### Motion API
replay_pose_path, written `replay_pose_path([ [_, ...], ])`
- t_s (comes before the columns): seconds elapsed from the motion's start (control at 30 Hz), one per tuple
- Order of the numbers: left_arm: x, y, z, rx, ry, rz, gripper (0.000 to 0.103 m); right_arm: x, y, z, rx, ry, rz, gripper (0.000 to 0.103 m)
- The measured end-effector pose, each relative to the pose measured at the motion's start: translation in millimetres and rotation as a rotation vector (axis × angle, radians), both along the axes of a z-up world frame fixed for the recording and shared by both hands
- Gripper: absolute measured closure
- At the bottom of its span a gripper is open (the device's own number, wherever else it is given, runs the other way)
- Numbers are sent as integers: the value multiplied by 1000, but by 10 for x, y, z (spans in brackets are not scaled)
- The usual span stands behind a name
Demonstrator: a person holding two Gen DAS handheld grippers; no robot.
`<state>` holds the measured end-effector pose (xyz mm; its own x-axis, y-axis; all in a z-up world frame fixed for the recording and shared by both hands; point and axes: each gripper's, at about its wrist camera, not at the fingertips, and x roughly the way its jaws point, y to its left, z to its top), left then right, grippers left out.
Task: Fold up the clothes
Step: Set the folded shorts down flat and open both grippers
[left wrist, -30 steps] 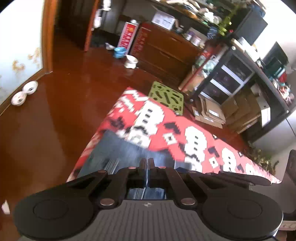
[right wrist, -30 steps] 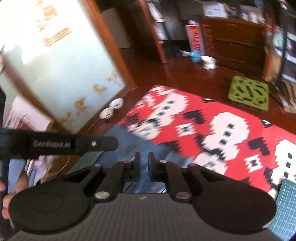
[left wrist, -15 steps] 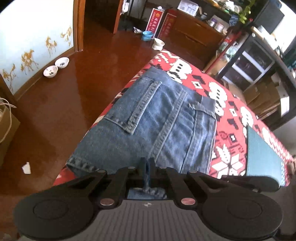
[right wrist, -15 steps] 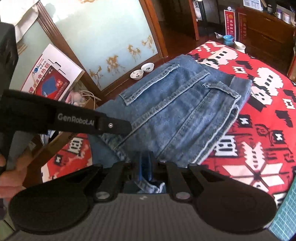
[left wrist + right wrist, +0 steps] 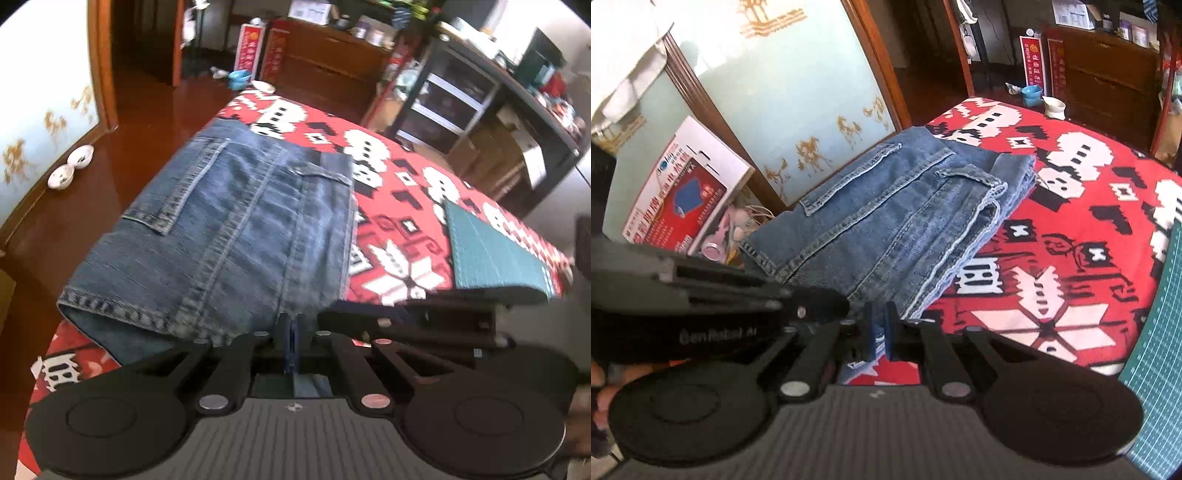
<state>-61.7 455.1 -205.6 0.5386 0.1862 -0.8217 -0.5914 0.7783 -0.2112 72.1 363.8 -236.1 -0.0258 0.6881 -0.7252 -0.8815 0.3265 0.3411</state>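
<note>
The denim garment lies doubled in layers on the red patterned desk, along its edge at your 9 o'clock, pocket flaps up. Your left gripper is pinched closed on the near hem; denim shows between the fingers. Your right gripper stands with its fingers slightly parted at the near corner of the stack; only a pale scrap shows in the gap, so I cannot tell whether it grips cloth. A green mat lies at 2 o'clock, clear of the denim. Judgement: a fold is being laid down or gathered up. The next move calls for the edges kept aligned and the hem drawn evenly, not skewed.
</note>
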Motion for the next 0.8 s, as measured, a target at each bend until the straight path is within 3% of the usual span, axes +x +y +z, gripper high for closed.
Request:
replay_pose_path([
  [0.2,-20,-277,-65,136,6,-44,102,57,-147,-94,27,29,-2,96],
  [0.43,-118,-453,-126,245,-30,-55,103,67,-365,-71,60,2,-10,97],
  [0.6,-220,-463,-158,250,-90,-31,103,97,-601,21,111,-31,-93,97],
  [0.8,-286,-457,-170,241,-124,-22,103,302,-590,173,209,-2,-211,96],
])
